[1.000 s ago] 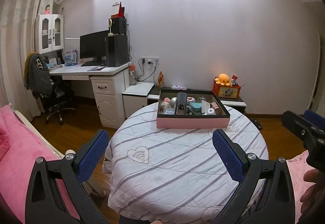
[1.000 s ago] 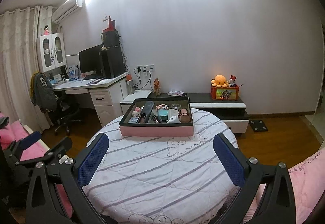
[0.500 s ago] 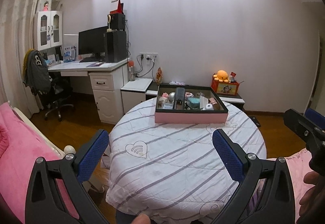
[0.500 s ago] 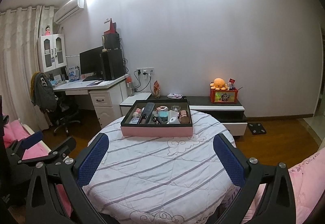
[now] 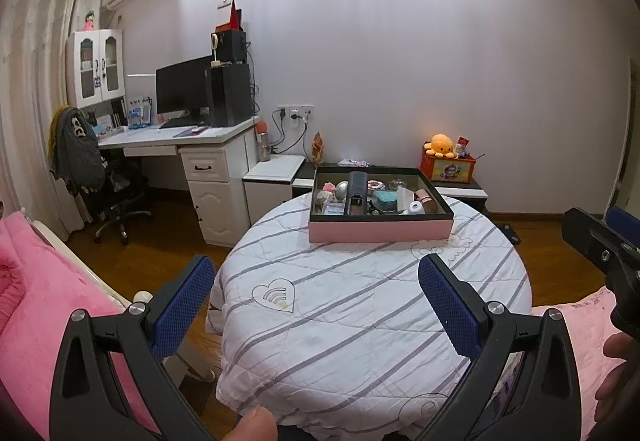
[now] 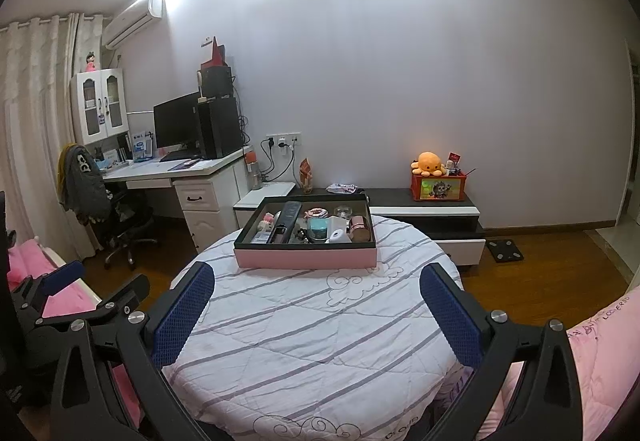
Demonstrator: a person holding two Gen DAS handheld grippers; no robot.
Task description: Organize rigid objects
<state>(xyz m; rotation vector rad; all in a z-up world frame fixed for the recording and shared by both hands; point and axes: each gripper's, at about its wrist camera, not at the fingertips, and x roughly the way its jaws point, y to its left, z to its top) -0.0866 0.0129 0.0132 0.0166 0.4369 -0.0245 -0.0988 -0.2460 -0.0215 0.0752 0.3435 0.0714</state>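
Left wrist view: both claws, left claw [image 5: 316,297] and right claw [image 6: 316,305], hang released, empty, short of the pink-sided cardboard tray [image 5: 380,231] crowded with small items on the quilt-covered round table [image 5: 360,313]. Sorted already or awaiting sorting, I can't judge.

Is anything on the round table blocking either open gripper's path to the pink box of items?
Nothing visible. Only bare striped cloth lies between the left gripper, the right gripper and the pink box.

Both wrist views face the far wall across the round table [image 5: 360,305], sharing the pink tray [image 6: 306,256], well back.
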